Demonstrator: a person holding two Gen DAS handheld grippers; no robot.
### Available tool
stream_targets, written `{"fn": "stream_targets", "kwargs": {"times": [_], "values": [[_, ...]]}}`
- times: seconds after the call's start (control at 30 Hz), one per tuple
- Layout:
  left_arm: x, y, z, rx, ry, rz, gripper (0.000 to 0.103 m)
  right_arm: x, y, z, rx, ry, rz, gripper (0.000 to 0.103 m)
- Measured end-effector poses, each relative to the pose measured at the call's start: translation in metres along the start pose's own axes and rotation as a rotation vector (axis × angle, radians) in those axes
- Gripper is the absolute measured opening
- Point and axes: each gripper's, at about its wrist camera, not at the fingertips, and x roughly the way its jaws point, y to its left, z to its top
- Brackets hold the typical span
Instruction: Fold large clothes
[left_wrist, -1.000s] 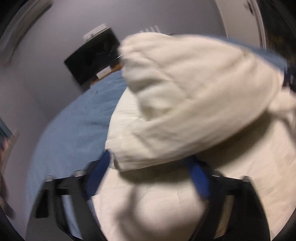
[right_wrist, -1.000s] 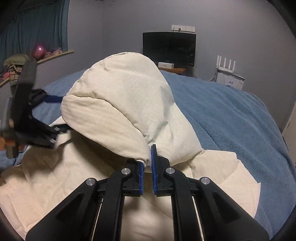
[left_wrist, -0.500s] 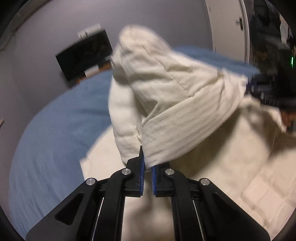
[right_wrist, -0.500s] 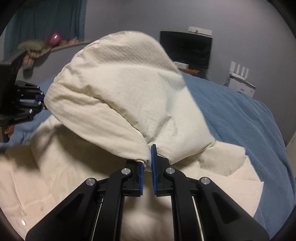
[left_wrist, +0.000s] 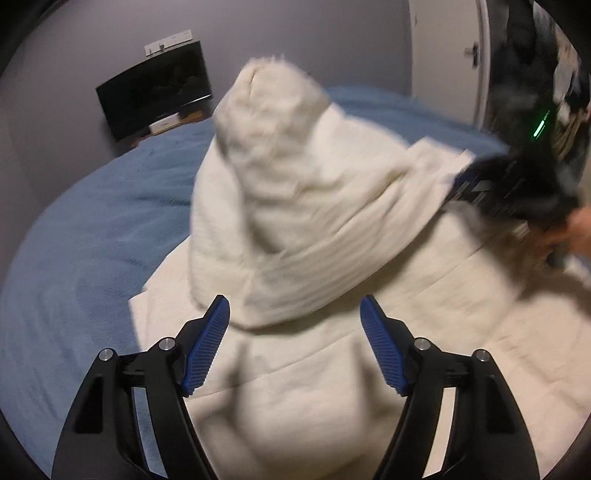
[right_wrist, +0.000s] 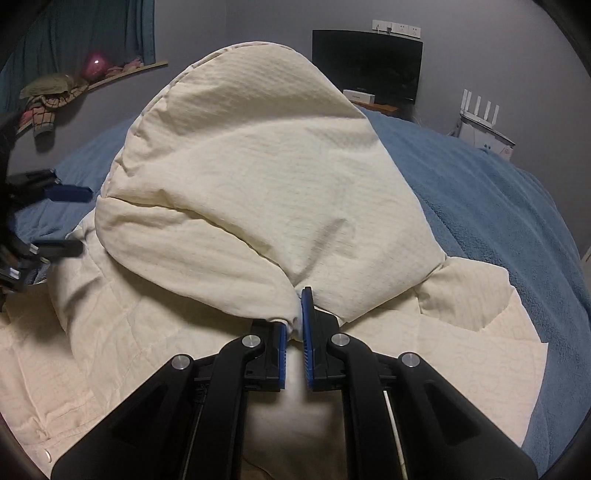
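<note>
A large cream quilted garment (right_wrist: 258, 177) lies on a blue bed (right_wrist: 498, 206), with one part lifted into a tall peak. My right gripper (right_wrist: 295, 314) is shut on a pinched fold at the peak's lower edge. It also shows in the left wrist view (left_wrist: 480, 188), far right, blurred. My left gripper (left_wrist: 295, 325) is open, its blue pads either side of the hanging hem of the cream garment (left_wrist: 303, 206), not gripping it. In the right wrist view the left gripper (right_wrist: 62, 218) shows open at the far left.
A dark TV (right_wrist: 365, 70) stands on a low stand by the far wall, with a white router (right_wrist: 480, 114) to its right. A shelf with clothes (right_wrist: 55, 96) and teal curtains are at left. A white door (left_wrist: 447, 55) is behind the bed.
My left gripper was shut on the garment's hem half a second ago and has now opened and let it go. My right gripper keeps its hold and the peak stands higher.
</note>
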Motion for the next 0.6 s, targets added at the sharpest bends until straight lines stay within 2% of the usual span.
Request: {"fn": "stream_targets", "kwargs": {"times": [0.13, 0.2, 0.27, 0.3, 0.4, 0.47, 0.53, 0.6], "values": [[-0.014, -0.010, 0.033, 0.008, -0.098, -0.042, 0.070, 0.005, 0.000, -0.002, 0.007, 0.000, -0.002, 0.006], [-0.007, -0.022, 0.042, 0.027, -0.109, -0.024, 0.070, 0.006, 0.000, -0.002, 0.011, 0.001, -0.003, 0.006], [0.015, -0.029, 0.042, 0.071, -0.075, 0.058, 0.068, 0.005, -0.002, -0.001, 0.015, 0.003, -0.002, 0.006], [0.033, -0.022, 0.041, 0.061, -0.031, 0.083, 0.068, 0.004, -0.002, -0.001, 0.016, 0.002, -0.001, 0.007], [0.065, 0.005, 0.028, -0.051, 0.063, 0.078, 0.070, 0.005, -0.003, 0.000, 0.016, 0.011, 0.014, 0.009], [0.089, 0.030, 0.011, -0.170, 0.138, 0.011, 0.074, 0.007, -0.001, -0.001, 0.005, 0.033, 0.024, 0.012], [0.093, 0.042, 0.000, -0.222, 0.126, -0.016, 0.076, 0.008, 0.000, 0.003, -0.025, 0.063, 0.057, 0.019], [0.095, 0.038, -0.008, -0.206, 0.113, -0.003, 0.077, 0.000, 0.000, 0.009, -0.068, 0.065, 0.101, 0.024]]}}
